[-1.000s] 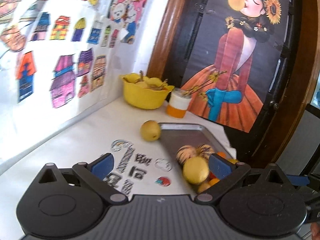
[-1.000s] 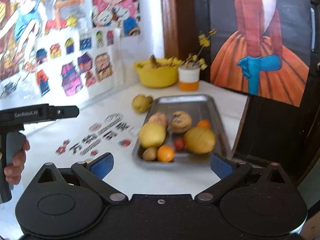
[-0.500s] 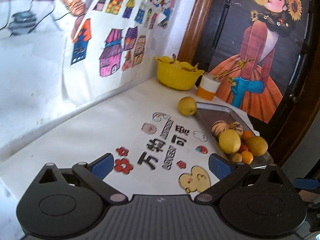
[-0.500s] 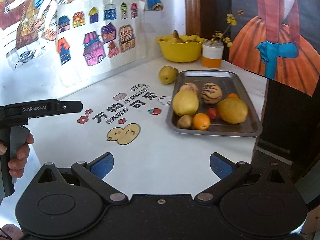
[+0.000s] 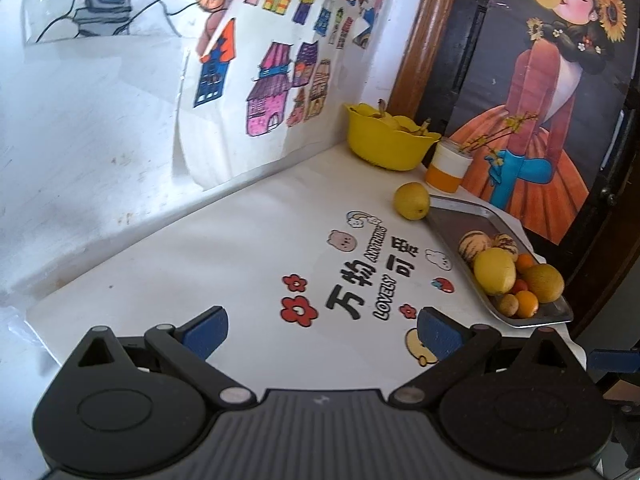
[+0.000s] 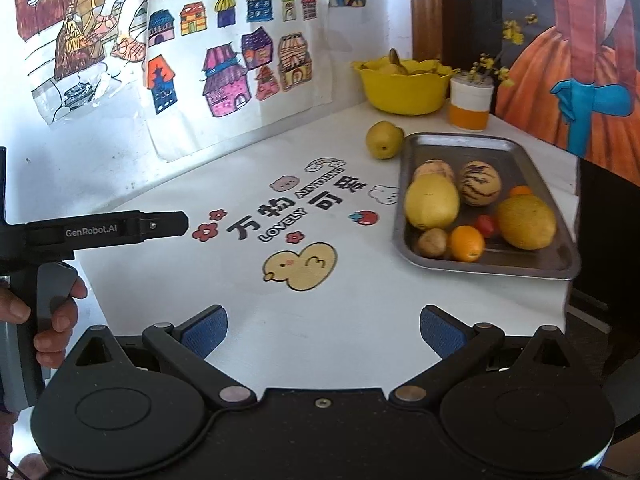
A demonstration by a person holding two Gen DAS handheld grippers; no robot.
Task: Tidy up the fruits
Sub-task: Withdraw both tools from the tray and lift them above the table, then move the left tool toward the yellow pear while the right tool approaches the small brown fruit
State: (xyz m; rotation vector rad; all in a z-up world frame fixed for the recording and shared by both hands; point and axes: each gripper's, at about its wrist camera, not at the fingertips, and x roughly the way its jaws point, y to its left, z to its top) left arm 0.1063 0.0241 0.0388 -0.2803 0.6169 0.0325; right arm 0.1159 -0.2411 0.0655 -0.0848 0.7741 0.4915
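Observation:
A steel tray (image 6: 500, 266) (image 5: 472, 210) at the table's right edge holds several fruits: a big yellow one (image 6: 431, 202) (image 5: 495, 271), two striped melons (image 6: 479, 183), an orange (image 6: 466, 243), a kiwi (image 6: 431, 242), a small red one (image 6: 485, 225) and a large yellow-brown one (image 6: 526, 222). A yellow pear (image 6: 384, 145) (image 5: 411, 201) lies on the table just left of the tray's far corner. My left gripper (image 5: 322, 330) and right gripper (image 6: 323, 330) both stand open and hold nothing, well short of the tray. The left gripper's side shows at the left of the right wrist view, with a hand (image 6: 52, 320) on its handle.
A yellow bowl (image 6: 404, 86) (image 5: 386, 144) with fruit sits in the far corner beside an orange-and-white cup (image 6: 469, 106) (image 5: 446, 168) with yellow flowers. Drawings cover the wall on the left. The white tabletop (image 6: 240, 280) carries stickers. Its right edge drops off beside the tray.
Both grippers have drawn back from the tray, so more of the table and its stickers shows. The fruits have not moved. Both grippers stay open.

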